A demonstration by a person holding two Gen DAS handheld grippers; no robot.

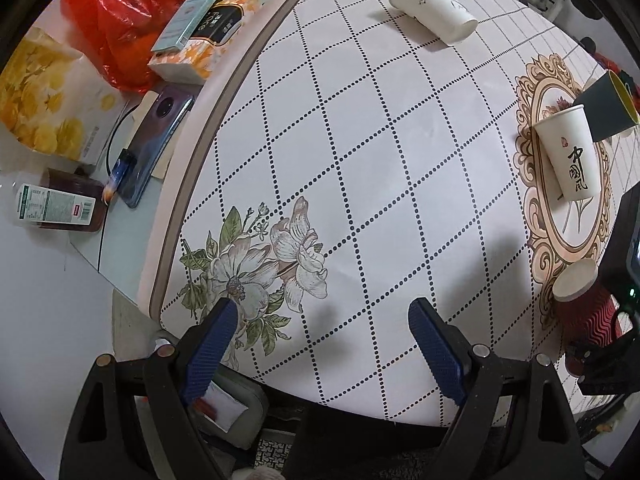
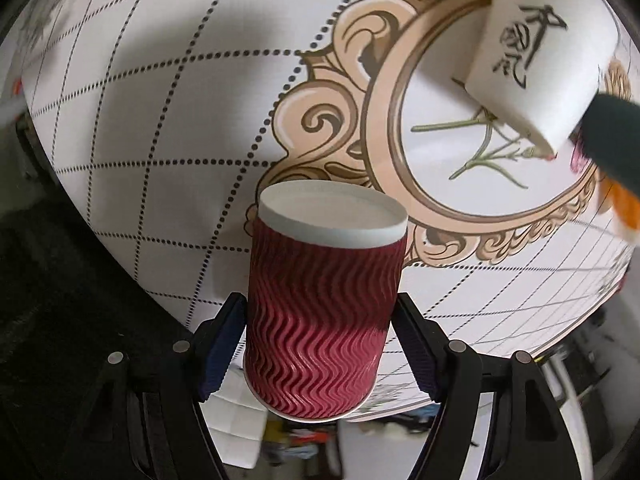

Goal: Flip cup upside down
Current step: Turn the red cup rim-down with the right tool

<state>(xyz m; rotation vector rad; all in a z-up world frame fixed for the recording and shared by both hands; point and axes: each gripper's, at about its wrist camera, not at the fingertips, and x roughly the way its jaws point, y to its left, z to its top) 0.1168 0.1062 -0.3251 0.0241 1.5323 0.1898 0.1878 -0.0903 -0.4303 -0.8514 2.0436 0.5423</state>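
red ripple cup [image 2: 320, 320] clamped in right hand-held gripper [image 2: 320, 344], base up.

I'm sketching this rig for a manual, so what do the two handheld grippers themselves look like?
Both look alike. The left gripper has two blue ribbed pads on black angular finger arms with triangular cut-outs and round silver pivot pins. The right gripper shows the same black frame, silver pins and dark blue ridged pads. No cables, markings, hands or sleeves are visible.

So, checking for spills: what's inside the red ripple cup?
Nothing can be seen inside the red ripple cup: the right tool holds it with its closed white end toward the camera, covering the interior.
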